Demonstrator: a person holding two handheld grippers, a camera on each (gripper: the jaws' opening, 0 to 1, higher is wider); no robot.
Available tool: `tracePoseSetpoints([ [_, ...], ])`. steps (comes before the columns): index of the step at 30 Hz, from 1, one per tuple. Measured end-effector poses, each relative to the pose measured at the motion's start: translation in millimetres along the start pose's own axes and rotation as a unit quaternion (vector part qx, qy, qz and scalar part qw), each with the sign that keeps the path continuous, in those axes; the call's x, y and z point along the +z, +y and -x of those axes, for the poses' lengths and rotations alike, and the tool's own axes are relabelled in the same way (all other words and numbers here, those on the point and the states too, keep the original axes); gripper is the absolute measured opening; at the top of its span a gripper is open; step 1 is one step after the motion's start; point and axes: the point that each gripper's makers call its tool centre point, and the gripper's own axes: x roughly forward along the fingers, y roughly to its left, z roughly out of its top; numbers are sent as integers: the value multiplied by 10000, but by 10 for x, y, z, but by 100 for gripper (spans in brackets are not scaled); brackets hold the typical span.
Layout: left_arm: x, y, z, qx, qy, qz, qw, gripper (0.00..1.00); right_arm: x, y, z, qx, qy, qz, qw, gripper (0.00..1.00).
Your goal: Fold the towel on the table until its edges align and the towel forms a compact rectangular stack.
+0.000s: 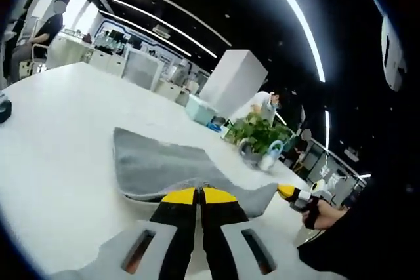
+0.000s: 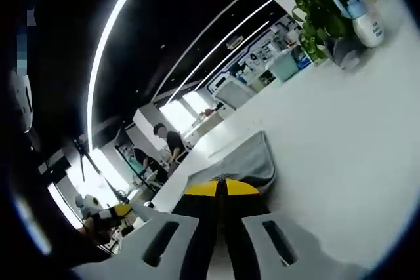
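The grey towel (image 1: 164,165) is lying on the white tabletop (image 1: 59,136), spreading through the centre of the left gripper view, with its near edge running along the lower middle of the frame. That edge is passing right at the yellow tips of the left hand-held gripper (image 1: 199,195), whose jaws are standing pressed together, seemingly pinching the cloth. In the right gripper view the towel (image 2: 246,159) is sitting in the centre, reaching up and to the right from the right hand-held gripper (image 2: 222,188), whose jaws are likewise closed at the hem.

Both grippers are appearing to hold the same near side, so the fold probably turns on carrying that edge away, across the towel's body to the far edge. A potted plant (image 1: 259,132) is standing beyond the towel.
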Motion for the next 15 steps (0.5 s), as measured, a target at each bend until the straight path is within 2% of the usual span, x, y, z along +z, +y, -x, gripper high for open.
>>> tracePoseSetpoints([
  [6,120,-139,-22,-51,-148,-155,9998,1,124,40,29,91,-149,-11,9998,0],
  [15,306,-306,28,-76,-363,-166,9992,1,358,136,98,305,-349,-48,9989,0],
])
